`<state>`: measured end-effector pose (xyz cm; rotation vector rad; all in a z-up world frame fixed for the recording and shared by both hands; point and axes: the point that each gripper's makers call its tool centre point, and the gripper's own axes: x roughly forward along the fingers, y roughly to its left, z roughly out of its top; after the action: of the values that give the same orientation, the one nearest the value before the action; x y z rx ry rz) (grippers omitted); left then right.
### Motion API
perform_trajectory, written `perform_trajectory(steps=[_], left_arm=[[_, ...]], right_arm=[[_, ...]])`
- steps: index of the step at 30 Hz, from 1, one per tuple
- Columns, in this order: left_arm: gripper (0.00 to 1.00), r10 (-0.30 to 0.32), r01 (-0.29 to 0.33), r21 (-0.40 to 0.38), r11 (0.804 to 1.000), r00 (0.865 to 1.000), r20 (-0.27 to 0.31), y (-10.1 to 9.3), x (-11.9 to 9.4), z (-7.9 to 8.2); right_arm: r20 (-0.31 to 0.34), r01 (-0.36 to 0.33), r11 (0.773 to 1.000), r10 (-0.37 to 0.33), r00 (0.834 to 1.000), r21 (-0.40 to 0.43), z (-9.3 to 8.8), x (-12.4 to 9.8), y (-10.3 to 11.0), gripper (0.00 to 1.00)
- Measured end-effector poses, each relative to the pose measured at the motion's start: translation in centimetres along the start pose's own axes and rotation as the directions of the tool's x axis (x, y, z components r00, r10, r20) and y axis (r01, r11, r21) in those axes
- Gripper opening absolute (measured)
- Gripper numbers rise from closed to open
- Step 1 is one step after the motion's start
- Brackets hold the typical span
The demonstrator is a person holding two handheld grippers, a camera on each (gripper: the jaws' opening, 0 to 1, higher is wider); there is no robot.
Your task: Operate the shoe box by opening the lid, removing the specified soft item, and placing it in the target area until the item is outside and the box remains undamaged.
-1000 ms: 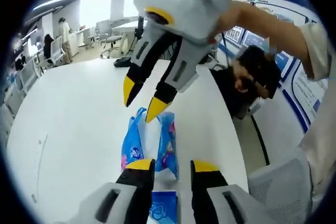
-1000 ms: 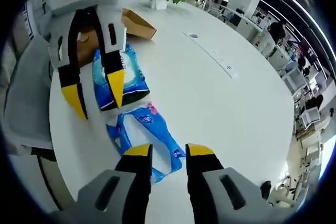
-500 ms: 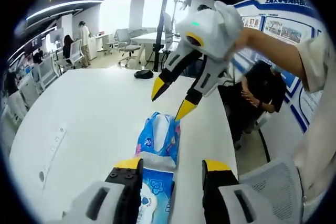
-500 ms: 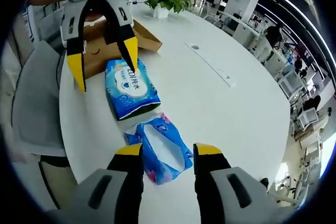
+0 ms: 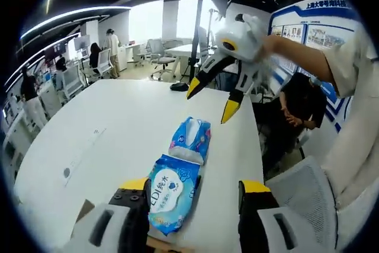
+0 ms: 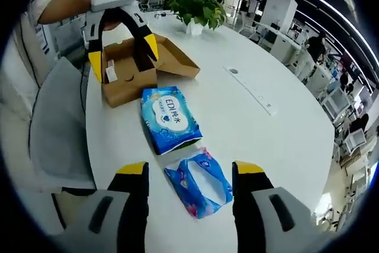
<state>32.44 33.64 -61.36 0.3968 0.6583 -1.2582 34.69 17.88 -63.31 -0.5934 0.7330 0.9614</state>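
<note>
Left gripper view — shoe box (image 5: 89, 208) mostly cut off.

- My left gripper (image 5: 194, 189): two broad grey jaws, each with a dark slot along its length, a black finger section and a yellow cap at the tip.
- My right gripper (image 6: 189, 171): the same build, grey slotted jaws ending in black fingers with yellow tips.
- Right gripper seen from the left gripper view (image 5: 214, 96): white rounded housing, a yellow-ringed round port, grey-black fingers tapering to pointed yellow tips.
- Left gripper seen from the right gripper view (image 6: 122, 55): white housing, yellow-ringed port.
- My sleeve (image 5: 349, 63): short, light-coloured fabric.
</note>
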Motion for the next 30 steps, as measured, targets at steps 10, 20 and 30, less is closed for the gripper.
perform_trajectory(steps=[10,20,30], left_arm=[[0.71,0.129,-0.128,-0.059,0.99,0.992,0.015,1.4,-6.8,-4.2],[0.78,0.241,-0.234,-0.162,0.959,0.97,0.024,2.2,-12.0,-7.9],[0.82,0.348,-0.332,-0.263,0.906,0.937,0.018,2.9,-16.0,-11.1]], right_arm=[[0.018,-0.035,0.999,0.036,0.999,-0.027,2.2,-0.1,1.6,0.6],[0.059,-0.079,0.994,0.083,0.995,-0.07,5.6,0.9,3.4,0.67],[0.086,-0.16,0.979,0.172,0.981,-0.128,8.6,2.7,6.6,0.7]])
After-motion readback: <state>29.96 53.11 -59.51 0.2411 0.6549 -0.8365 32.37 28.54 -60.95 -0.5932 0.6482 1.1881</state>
